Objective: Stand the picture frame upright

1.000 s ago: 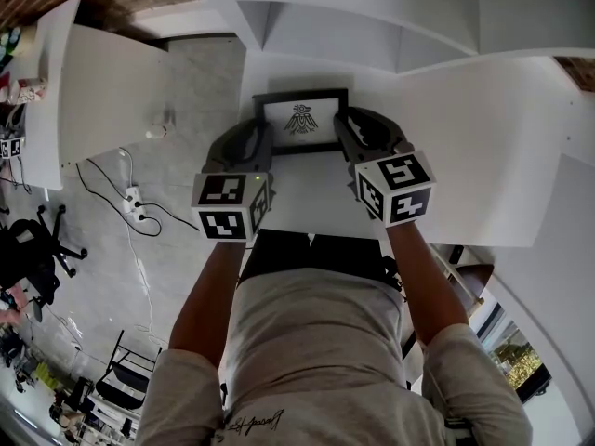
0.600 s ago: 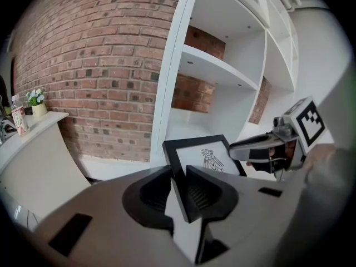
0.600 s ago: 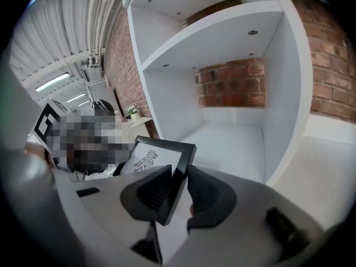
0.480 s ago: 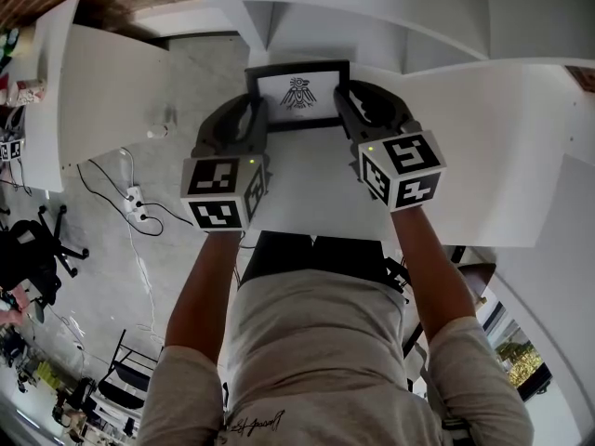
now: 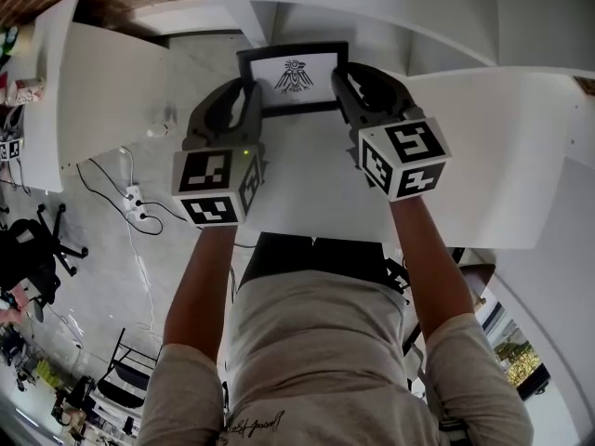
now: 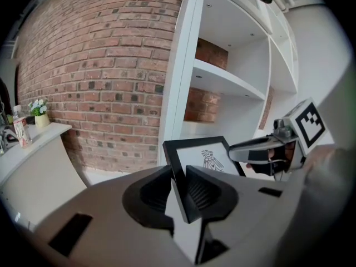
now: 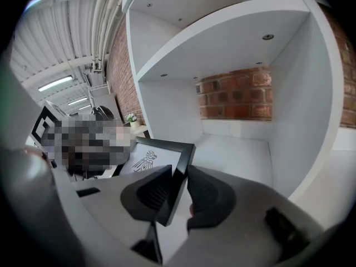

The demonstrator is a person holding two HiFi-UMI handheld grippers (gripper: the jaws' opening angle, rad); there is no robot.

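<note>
One picture frame (image 5: 296, 75): black rim, white sheet, one dark bird-like figure printed on it. It is carried between two grippers above the white counter (image 5: 307, 179), just in front of the white shelf unit (image 5: 372, 17). The frame is tilted, with its printed face turned up toward the head camera. Whether its lower edge touches the counter cannot be told.

Left gripper (image 5: 247, 93): jaws clamped on the frame's left rail, which shows edge-on between the ribbed pads in the left gripper view. Right gripper (image 5: 345, 82): jaws clamped on the right rail in the same way.

Two marker cubes, one per gripper. Two bare forearms behind them.

Further out there is one brick wall (image 6: 100, 65) beside the shelf unit. One small pot of white flowers (image 6: 39, 111) sits on a pale ledge. Cables (image 5: 139, 214) lie on the grey floor.
</note>
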